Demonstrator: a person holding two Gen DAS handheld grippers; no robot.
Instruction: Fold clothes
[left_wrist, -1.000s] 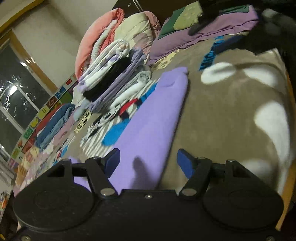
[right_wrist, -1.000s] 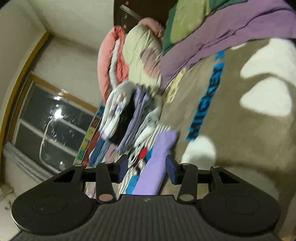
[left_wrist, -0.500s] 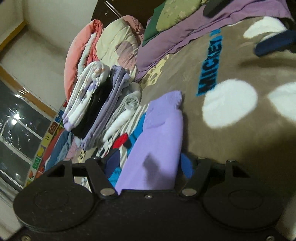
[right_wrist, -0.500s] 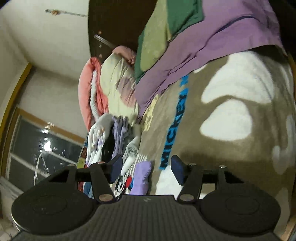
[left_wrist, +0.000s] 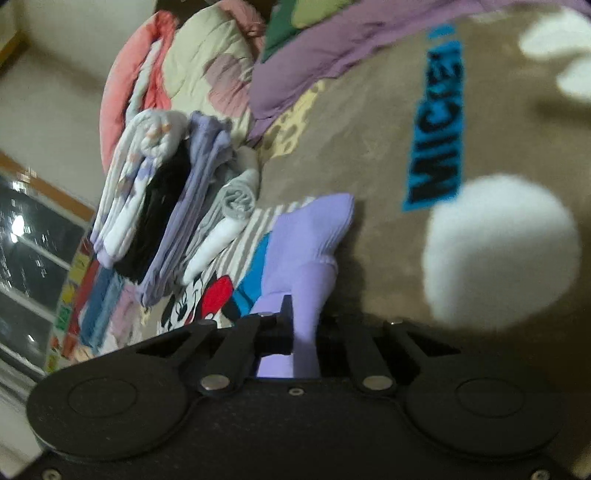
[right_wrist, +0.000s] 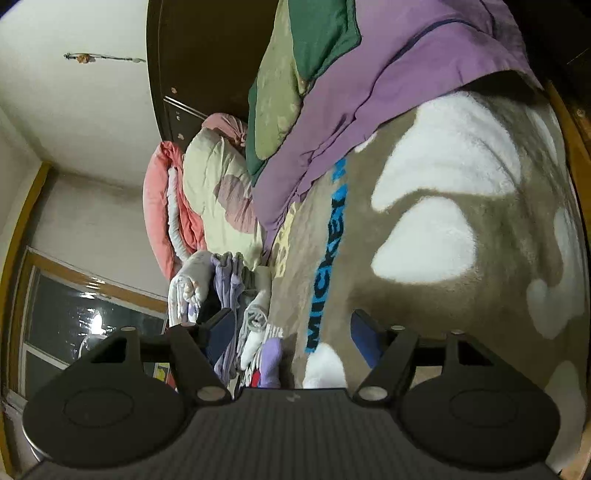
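My left gripper (left_wrist: 304, 325) is clamped tight on the near end of one lilac garment (left_wrist: 314, 236); the cloth bunches up between its jaws and runs away from me across the brown blanket (left_wrist: 351, 147). My right gripper (right_wrist: 291, 332) has its jaws opening, already wide apart, with nothing between them; I see only the blanket (right_wrist: 406, 295) past its fingers (right_wrist: 364, 343), and the lilac garment (right_wrist: 271, 354) low at the frame's bottom, between the jaws in the picture but lying further off on the bed.

Just left of the garment lies one striped cartoon-print piece (left_wrist: 207, 299) with a red and a blue patch. Behind it stands one row of folded clothes (left_wrist: 166, 214); I count about five, white floral, black, lavender, grey roll, white, though blur makes the count unsure. Beyond them sit two rolled quilts, one pink (left_wrist: 125, 85) and one cream (left_wrist: 207, 62), and one purple cover (left_wrist: 332, 48) with a green pillow (right_wrist: 321, 40) on it. The blanket bears blue lettering (left_wrist: 436, 129) and several white patches (left_wrist: 498, 251). One window (right_wrist: 96, 321) shows dark at the left.
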